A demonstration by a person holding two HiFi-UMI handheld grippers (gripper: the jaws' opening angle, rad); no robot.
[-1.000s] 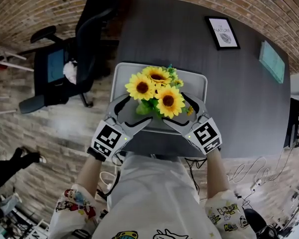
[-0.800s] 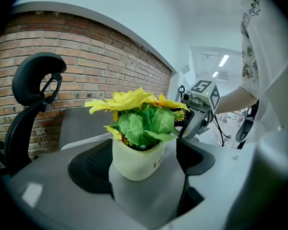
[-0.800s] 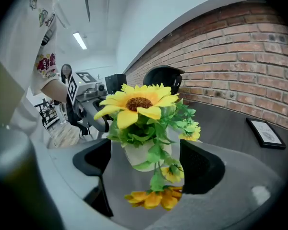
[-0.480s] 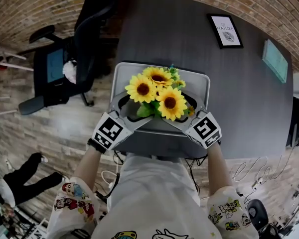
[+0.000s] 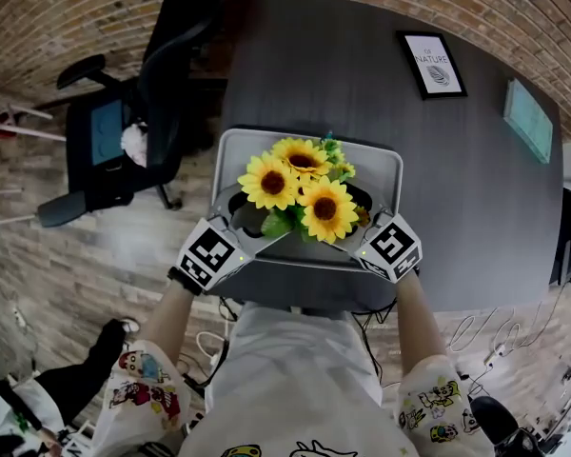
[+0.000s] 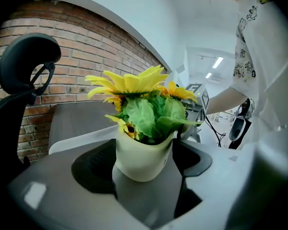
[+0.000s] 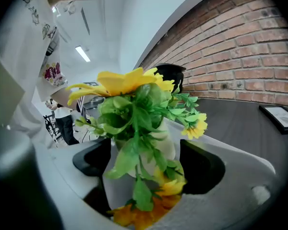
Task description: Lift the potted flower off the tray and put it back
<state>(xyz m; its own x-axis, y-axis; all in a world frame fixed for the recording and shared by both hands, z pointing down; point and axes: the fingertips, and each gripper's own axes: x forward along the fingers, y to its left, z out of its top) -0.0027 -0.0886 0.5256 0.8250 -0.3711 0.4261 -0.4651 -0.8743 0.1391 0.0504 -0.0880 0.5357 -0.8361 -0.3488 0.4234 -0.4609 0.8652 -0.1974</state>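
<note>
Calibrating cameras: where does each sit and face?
Head view: on the head, facing down on tray, flowers, left gripper, right gripper, forearms.
Left gripper view: on that gripper, facing the pot between its jaws, which have just been closing.
Right gripper view: likewise, jaws flanking the pot.
Both gripper views share the pot, opposite sides.

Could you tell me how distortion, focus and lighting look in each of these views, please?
Head view: strong fisheye, the brick wall bows around the table; evenly lit, sharp. Left gripper view: pot crisp, corners vignetted dark, ceiling lights glaring. Right gripper view: leaves near the lens, orange bloom at the bottom soft.
</note>
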